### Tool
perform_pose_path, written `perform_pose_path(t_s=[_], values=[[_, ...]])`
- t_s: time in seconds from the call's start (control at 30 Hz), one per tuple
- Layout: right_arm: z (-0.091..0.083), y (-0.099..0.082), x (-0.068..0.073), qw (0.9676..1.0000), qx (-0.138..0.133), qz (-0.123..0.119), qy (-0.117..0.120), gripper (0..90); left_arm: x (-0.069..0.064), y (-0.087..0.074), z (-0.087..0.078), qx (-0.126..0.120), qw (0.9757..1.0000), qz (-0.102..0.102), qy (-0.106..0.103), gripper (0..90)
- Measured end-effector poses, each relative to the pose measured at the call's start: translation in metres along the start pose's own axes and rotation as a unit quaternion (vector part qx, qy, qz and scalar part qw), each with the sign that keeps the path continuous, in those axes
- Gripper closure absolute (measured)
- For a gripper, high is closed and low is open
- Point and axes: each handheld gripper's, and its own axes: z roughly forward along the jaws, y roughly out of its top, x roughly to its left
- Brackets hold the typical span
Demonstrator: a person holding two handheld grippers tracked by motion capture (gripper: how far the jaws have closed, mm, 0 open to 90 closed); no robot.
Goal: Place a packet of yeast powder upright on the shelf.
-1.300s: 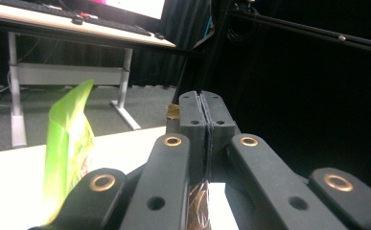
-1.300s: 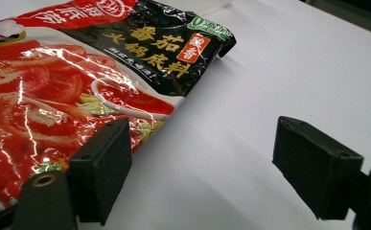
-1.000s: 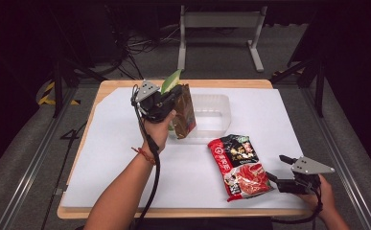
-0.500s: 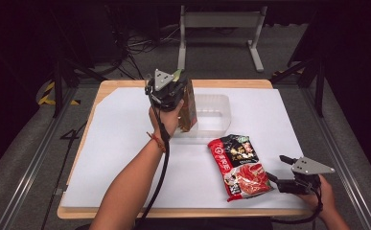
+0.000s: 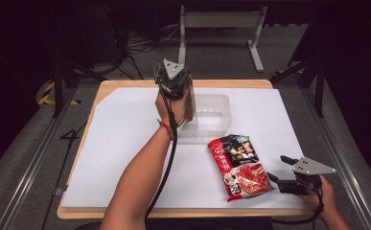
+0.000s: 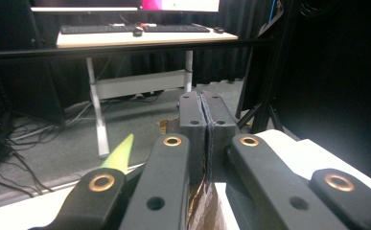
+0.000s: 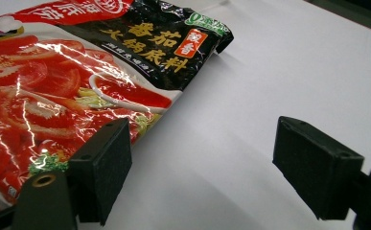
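**Brown pouch held over near-left end of clear tub**

Brown pouch (image 5: 190, 101) clamped upright in left hand-held gripper (image 5: 175, 81), jaws closed on its top edge, long axis vertical. Clear tub (image 5: 211, 119) just right and below, nothing between. Red soup-base packet (image 5: 240, 165) flat on counter (image 5: 125, 143), near right. Right hand-held gripper (image 7: 200, 167) open, empty, beside packet.

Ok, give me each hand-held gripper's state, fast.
Left hand-held gripper: closed on the brown foil pouch.
Right hand-held gripper: open, holding nothing, beside the red-and-black plastic soup-base packet.
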Motion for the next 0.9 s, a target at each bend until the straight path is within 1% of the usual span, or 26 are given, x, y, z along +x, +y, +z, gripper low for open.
perform_pose_path(t_s=[0.07, 0.1, 0.13, 0.17, 0.2, 0.23, 0.3, 0.33, 0.37, 0.43, 0.5, 0.63, 0.67, 0.7, 0.73, 0.77, 0.8, 0.9], values=[[0.0, 0.0, 0.0, 1.0, 0.0, 0.0, 0.0, 21.4, -0.001, -0.001, 0.001, -0.004, 1.0, 0.0, 0.0, 88.5], [0.0, 0.0, 0.0, 1.0, 0.0, 0.0, 0.0, 21.4, -0.001, -0.001, 0.001, -0.008, 1.0, -0.001, -0.005, 88.5], [0.0, 0.0, 0.0, 1.0, 0.0, 0.0, 0.0, 21.4, -0.001, -0.001, 0.001, -0.008, 1.0, -0.001, -0.005, 88.5], [-0.001, 0.0, 0.0, 1.0, 0.0, 0.0, 0.0, 21.4, -0.002, -0.003, 0.001, -0.009, 0.9998, -0.005, -0.014, 88.4], [-0.001, 0.0, 0.0, 1.0, 0.0, 0.0, 0.0, 21.4, -0.003, -0.005, 0.001, -0.009, 0.9998, -0.005, -0.016, 88.3], [-0.001, 0.0, 0.0, 1.0, 0.0, -0.001, 0.0, 21.4, -0.003, -0.008, 0.001, -0.009, 0.9997, -0.006, -0.023, 88.3], [-0.001, -0.001, 0.0, 1.0, 0.0, 0.0, 0.001, 21.4, -0.004, -0.012, 0.0, -0.009, 0.9994, -0.011, -0.032, 88.2], [-0.001, -0.001, 0.0, 1.0, 0.0, 0.0, 0.001, 21.4, -0.004, -0.012, 0.0, -0.009, 0.9994, -0.011, -0.032, 88.1], [-0.001, -0.001, 0.0, 1.0, 0.0, 0.001, 0.001, 21.4, -0.003, -0.014, 0.0, -0.009, 0.9988, -0.013, -0.047, 88.1], [0.0, -0.001, 0.0, 1.0, 0.001, 0.001, 0.001, 21.4, -0.004, -0.017, 0.0, -0.001, 0.9985, -0.01, -0.053, 87.7], [0.0, 0.0, 0.001, 1.0, 0.002, -0.001, 0.001, 21.4, -0.005, -0.022, -0.001, 0.005, 0.9978, -0.005, -0.065, 87.4], [-0.001, -0.001, 0.0, 1.0, 0.001, 0.0, 0.0, 21.4, -0.004, -0.03, -0.006, 0.01, 0.996, -0.007, -0.089, 87.0], [-0.001, -0.001, 0.001, 1.0, 0.001, 0.001, 0.001, 21.4, -0.003, -0.032, -0.008, 0.01, 0.9956, -0.01, -0.093, 86.9], [-0.001, -0.001, 0.001, 1.0, 0.001, 0.001, 0.001, 21.4, -0.003, -0.032, -0.008, 0.01, 0.9956, -0.01, -0.093, 86.9], [0.0, -0.001, 0.001, 1.0, 0.002, -0.001, 0.001, 21.4, -0.002, -0.033, -0.01, 0.011, 0.995, -0.007, -0.098, 86.9], [0.0, -0.001, 0.001, 1.0, 0.002, -0.002, 0.001, 21.3, -0.002, -0.033, -0.01, 0.011, 0.995, -0.007, -0.098, 86.9], [0.0, 0.0, 0.001, 1.0, 0.003, -0.002, 0.001, 21.3, 0.0, -0.037, -0.014, 0.012, 0.9938, -0.01, -0.11, 86.7], [0.0, 0.0, 0.001, 1.0, 0.003, -0.001, 0.001, 21.3, 0.0, -0.04, -0.018, 0.011, 0.9929, -0.006, -0.119, 86.5]])
